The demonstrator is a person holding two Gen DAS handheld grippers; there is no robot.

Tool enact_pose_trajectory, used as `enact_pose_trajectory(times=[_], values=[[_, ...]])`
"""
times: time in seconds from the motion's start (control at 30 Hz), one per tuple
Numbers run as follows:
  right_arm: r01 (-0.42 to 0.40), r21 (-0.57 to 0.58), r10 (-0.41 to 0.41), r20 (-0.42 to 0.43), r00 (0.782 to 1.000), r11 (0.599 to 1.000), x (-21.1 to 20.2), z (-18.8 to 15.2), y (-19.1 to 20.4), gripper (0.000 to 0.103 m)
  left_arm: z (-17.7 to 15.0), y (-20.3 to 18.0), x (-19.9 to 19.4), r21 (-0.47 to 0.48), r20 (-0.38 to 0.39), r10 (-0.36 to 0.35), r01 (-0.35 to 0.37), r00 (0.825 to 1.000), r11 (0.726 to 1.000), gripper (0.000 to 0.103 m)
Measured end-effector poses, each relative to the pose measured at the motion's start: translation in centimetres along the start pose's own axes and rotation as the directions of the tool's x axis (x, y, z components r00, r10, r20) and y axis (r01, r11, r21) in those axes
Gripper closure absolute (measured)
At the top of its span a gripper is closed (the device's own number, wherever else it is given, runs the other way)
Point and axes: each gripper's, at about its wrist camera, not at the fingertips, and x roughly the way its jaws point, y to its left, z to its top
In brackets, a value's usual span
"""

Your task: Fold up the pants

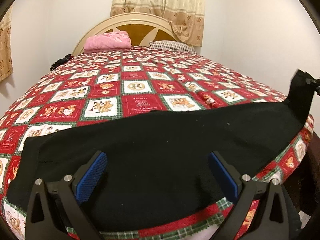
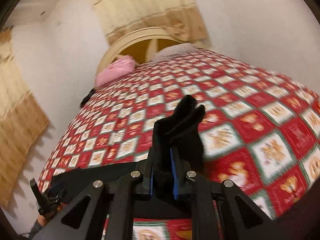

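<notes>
your right gripper [image 2: 162,166] is clamped on one end of the black knit pants [image 1: 160,140], lifting it off the red-and-white checked bedspread [image 1: 136,84]. your left gripper [image 1: 157,172] stands wide, empty, over the other end. first fold starting; next, carry that end across.

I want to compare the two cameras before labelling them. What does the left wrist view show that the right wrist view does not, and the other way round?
Only the left wrist view: the black pants spread flat across the near edge of the bed, the open left claw over them, and their far right end lifted.

Only the right wrist view: the right claw shut on a bunched end of the pants, raised off the bedspread.

Both: the red patchwork bedspread, pink pillow, curved headboard, beige curtain.
</notes>
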Motion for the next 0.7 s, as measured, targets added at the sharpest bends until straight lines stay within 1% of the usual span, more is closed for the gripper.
enact_pose_trajectory(times=[0.17, 0.27, 0.37, 0.47, 0.7], values=[[-0.077, -0.099, 0.074, -0.032, 0.997, 0.992, 2.1, -0.3, 5.6, 0.089, 0.0, 0.3, -0.3, -0.013, -0.003, -0.028, 0.028, 1.000, 1.000, 0.000], [-0.125, -0.154, 0.115, -0.067, 0.991, 0.980, 3.8, -1.1, 8.9, 0.089, -0.1, 0.6, -0.4, -0.031, -0.007, -0.043, 0.043, 0.999, 0.999, 0.000], [-0.168, -0.182, 0.152, -0.100, 0.983, 0.969, 5.3, -2.0, 11.2, 0.089, -0.2, 0.9, -0.4, -0.052, -0.011, -0.063, 0.062, 0.998, 0.997, 0.000], [-0.199, -0.200, 0.174, -0.132, 0.976, 0.959, 6.9, -3.0, 13.1, 0.089, -0.2, 1.0, -0.3, -0.068, -0.015, -0.081, 0.080, 0.997, 0.995, 0.000], [-0.255, -0.254, 0.201, -0.221, 0.954, 0.933, 11.3, -6.8, 17.5, 0.089, -0.1, 0.6, -0.2, -0.068, -0.022, -0.105, 0.103, 0.994, 0.992, 0.000]])
